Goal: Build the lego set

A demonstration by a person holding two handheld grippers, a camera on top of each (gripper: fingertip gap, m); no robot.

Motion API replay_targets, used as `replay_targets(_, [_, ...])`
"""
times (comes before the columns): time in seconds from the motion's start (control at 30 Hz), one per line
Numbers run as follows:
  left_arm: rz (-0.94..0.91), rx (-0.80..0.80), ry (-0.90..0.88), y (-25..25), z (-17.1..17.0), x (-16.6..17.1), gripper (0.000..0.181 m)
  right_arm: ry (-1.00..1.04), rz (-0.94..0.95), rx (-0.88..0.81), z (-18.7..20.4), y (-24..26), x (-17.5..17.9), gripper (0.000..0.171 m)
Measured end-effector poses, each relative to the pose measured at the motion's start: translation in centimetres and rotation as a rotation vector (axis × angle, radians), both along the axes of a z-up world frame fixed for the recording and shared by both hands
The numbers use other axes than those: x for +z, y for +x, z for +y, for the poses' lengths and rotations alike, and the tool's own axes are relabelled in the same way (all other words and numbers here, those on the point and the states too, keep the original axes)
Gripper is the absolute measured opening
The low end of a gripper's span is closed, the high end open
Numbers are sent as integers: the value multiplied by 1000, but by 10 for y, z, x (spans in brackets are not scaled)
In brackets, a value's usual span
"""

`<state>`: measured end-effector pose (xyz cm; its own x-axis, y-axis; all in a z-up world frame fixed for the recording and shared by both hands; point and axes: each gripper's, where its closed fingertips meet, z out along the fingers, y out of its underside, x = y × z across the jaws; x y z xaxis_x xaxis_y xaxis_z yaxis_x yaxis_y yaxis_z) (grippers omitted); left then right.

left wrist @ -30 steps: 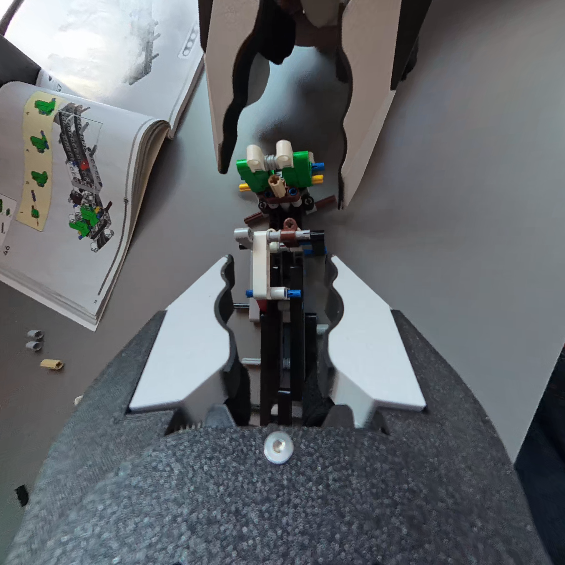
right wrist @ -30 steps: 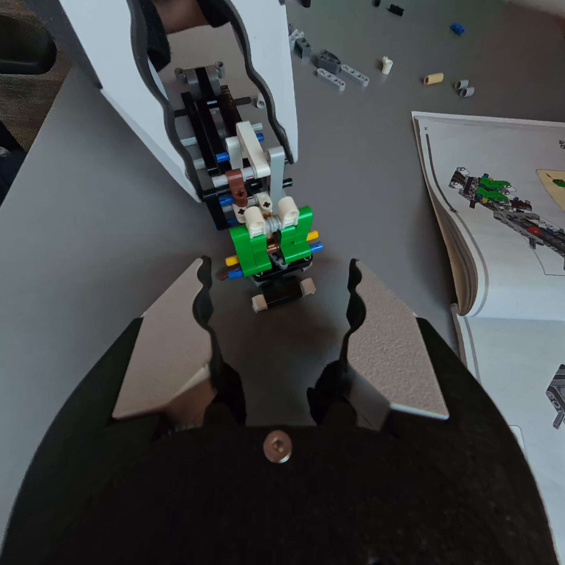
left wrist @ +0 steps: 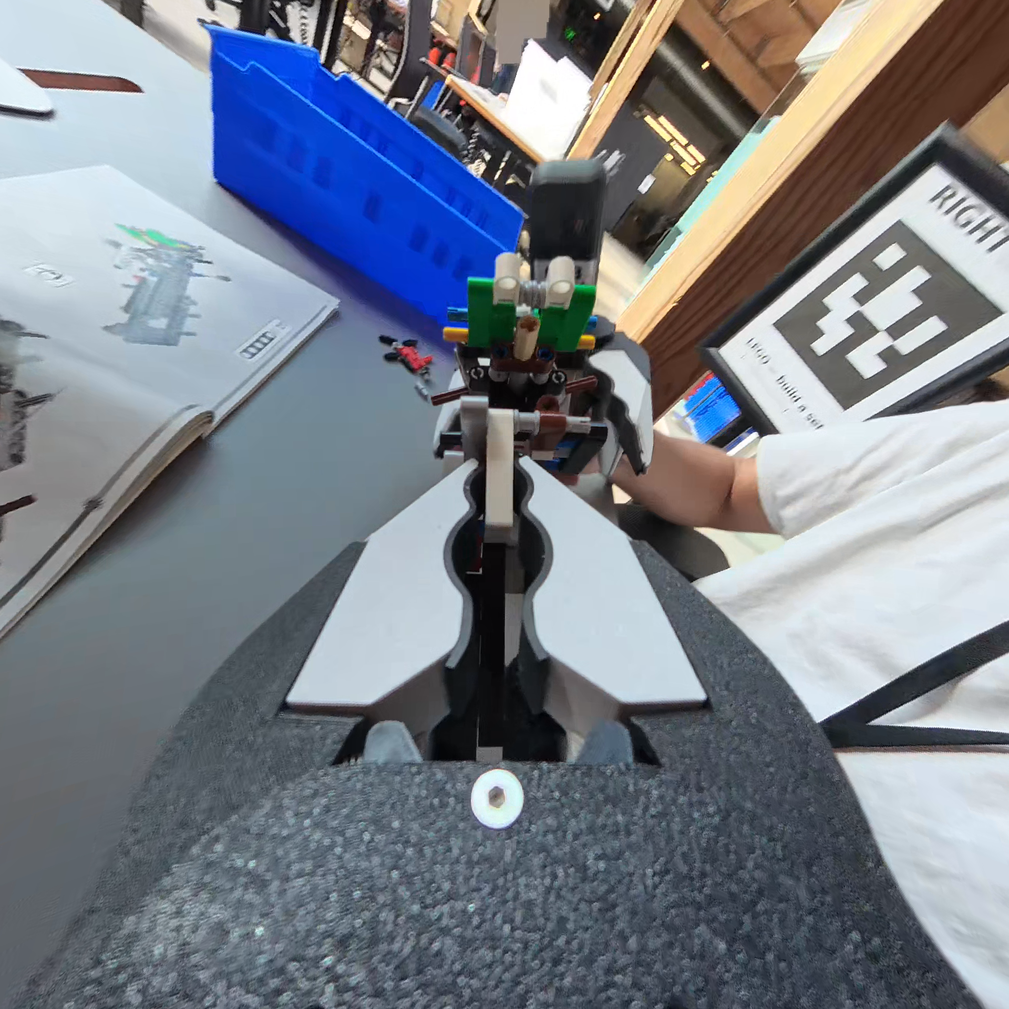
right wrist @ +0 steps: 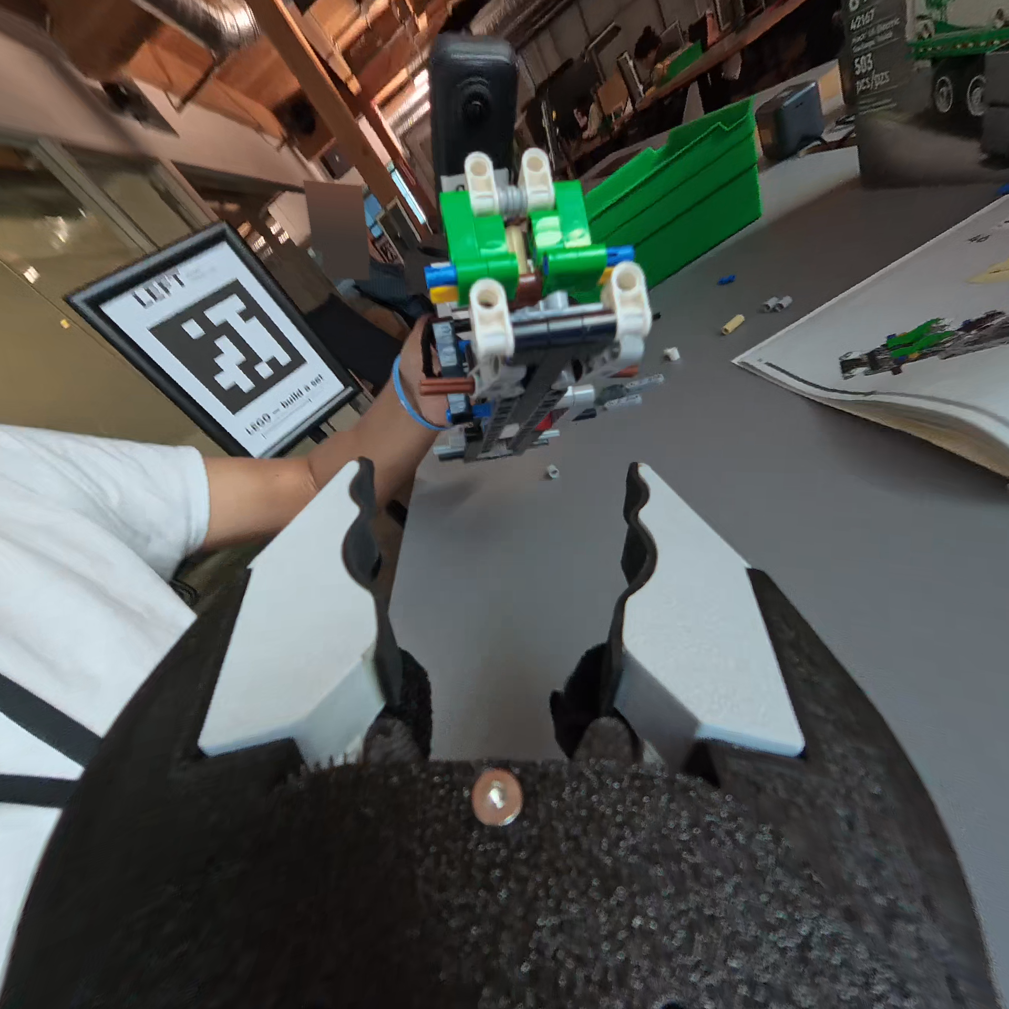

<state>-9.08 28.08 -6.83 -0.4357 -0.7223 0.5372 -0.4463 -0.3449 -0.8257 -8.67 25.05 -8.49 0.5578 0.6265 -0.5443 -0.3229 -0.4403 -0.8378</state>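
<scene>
1. The left claw is clamped on the black-beamed lego model; the model's long axis runs straight out along the claw's fingers, green end farthest.
2. The right claw gapes wide and empty, with the model centre frame, above the table and just beyond its tips.
3. Counted: one model, one instruction booklet, one blue bin and one green bin.

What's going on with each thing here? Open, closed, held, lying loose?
Left gripper: shut on the lego model.
Right gripper: open, holding nothing.
Lego model: held up off the table.
Instruction booklet: lying open.
Blue bin: upright on the table.
Loose pieces: scattered on the table.
</scene>
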Motion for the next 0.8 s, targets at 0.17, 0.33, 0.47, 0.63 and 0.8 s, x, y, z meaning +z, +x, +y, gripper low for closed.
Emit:
replay_targets(0.17, [-50,-44,-101,16,-10,12,5,72,211,-205,7,4,17,80])
replay_targets(0.33, [-43,-48,-155,27,-18,10,5,125,346,-239,9,17,28,67])
replay_targets(0.47, [-18,-73,-150,24,-23,0,5,96,286,-231,11,15,18,59])
replay_targets(0.63, [-9,-73,-103,18,-22,-11,5,30,242,-181,10,6,5,59])
replay_targets(0.8, [-13,-65,-73,14,-21,-16,5,-18,284,-158,12,3,3,59])
